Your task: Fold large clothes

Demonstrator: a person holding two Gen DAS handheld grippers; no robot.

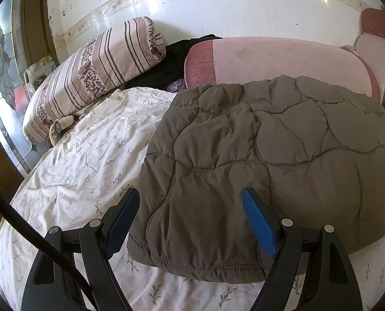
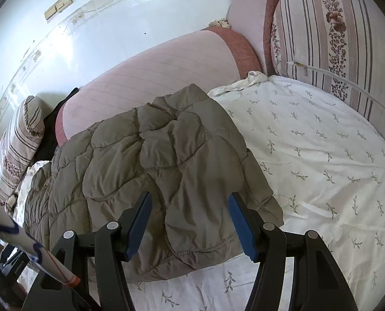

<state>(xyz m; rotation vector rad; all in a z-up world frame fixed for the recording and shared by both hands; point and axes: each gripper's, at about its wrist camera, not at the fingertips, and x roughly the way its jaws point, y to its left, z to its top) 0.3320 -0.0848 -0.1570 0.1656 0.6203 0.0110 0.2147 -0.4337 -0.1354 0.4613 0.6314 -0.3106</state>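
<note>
Two grippers over one olive-brown quilted padded jacket [image 1: 257, 155], which lies bunched and partly folded on the white leaf-print bedsheet [image 1: 88, 160], filling centre and right of the left wrist view, centre-left of the right wrist view. Left gripper [image 1: 191, 217]: fingers spread wide, nothing held, straddling the jacket's near stitched hem corner. Right gripper [image 2: 190, 223]: likewise wide open and empty above the near hem at lower centre. Judgement: soft, puffy, light but bulky; the smooth shell may slip and spring back. Best grip: stitched hem edges, pinching through both layers
</note>
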